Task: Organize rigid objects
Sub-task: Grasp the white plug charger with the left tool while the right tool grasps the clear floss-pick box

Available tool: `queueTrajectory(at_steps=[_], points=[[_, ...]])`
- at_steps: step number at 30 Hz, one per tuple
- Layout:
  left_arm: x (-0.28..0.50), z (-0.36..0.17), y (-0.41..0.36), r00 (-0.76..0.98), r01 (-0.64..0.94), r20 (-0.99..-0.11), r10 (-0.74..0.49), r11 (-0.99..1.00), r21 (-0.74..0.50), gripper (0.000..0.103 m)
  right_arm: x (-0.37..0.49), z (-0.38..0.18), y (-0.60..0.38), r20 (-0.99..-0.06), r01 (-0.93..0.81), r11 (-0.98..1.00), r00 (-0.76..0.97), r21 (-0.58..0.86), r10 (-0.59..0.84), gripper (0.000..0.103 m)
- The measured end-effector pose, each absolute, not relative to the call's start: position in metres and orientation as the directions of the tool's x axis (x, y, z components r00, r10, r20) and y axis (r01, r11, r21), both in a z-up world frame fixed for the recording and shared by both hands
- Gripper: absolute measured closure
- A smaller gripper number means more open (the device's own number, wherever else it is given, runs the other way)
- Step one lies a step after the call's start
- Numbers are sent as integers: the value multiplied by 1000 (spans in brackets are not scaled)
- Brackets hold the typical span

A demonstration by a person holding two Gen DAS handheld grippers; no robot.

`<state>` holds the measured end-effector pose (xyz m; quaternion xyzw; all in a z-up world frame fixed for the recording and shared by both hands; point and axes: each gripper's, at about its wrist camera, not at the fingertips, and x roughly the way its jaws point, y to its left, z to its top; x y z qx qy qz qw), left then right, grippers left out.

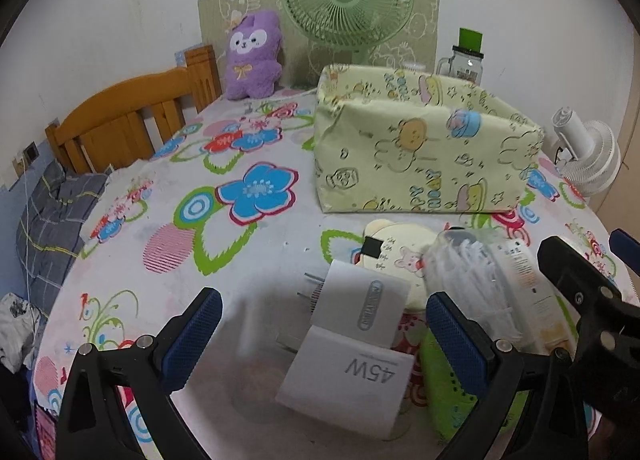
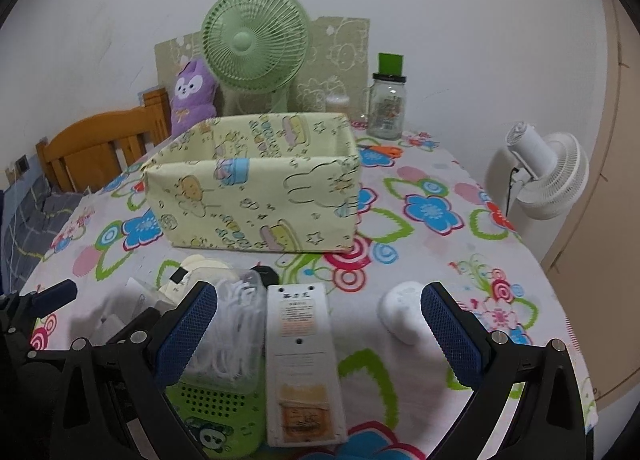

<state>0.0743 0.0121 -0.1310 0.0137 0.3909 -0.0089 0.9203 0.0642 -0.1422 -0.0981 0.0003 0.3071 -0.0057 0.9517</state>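
Your left claw [image 1: 322, 334] is spread open above the white 45W charger [image 1: 352, 340], which lies near the desk's front edge. Your right claw [image 2: 320, 324] is open too, hovering over the long white box [image 2: 300, 360], with the small white case [image 2: 402, 312] just inside its right finger. The bag of white cable [image 2: 232, 336] rests on the green case [image 2: 212, 412]. The fabric storage box [image 2: 256, 196] stands mid-desk on the floral cloth [image 2: 432, 244].

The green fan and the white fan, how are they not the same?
The round green fan stands on the flowery table at the back, facing us, so its grille shows. The white fan stands off the table's right edge, turned away, showing its back. The green fan looks bigger. Both have round cages.
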Motion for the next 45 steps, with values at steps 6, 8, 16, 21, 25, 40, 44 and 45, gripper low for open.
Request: queueTrajectory(at_steps=[6,8,16,21,25,40,44,45], points=[[84,-141,14,675,35,-737,-18,999,8,0,73,-105,-131,-602,-11,1000,798,-19,-2,0],[86,-143,11,678,44,-735,-16,999,18,0,77,-108,-130,-609,-10,1000,793,-16,-2,0],[94,-147,10,675,82,-736,-62,997,-8,17,86,-115,-131,-635,5,1000,772,9,2,0],[92,-146,13,677,93,-731,-85,995,-30,35,89,-117,-128,-644,6,1000,765,21,9,0],[91,-145,16,686,83,-726,-53,997,5,35,90,-118,-121,-650,1,1000,760,-1,-1,0],[89,-147,44,683,48,-731,-4,998,39,36,96,-126,-96,-683,-13,1000,730,19,23,4],[88,-148,43,685,53,-729,-5,998,44,36,98,-130,-92,-703,-29,997,708,67,68,22],[88,-148,42,685,57,-729,-8,997,43,36,97,-130,-91,-699,-28,998,713,60,62,24]])
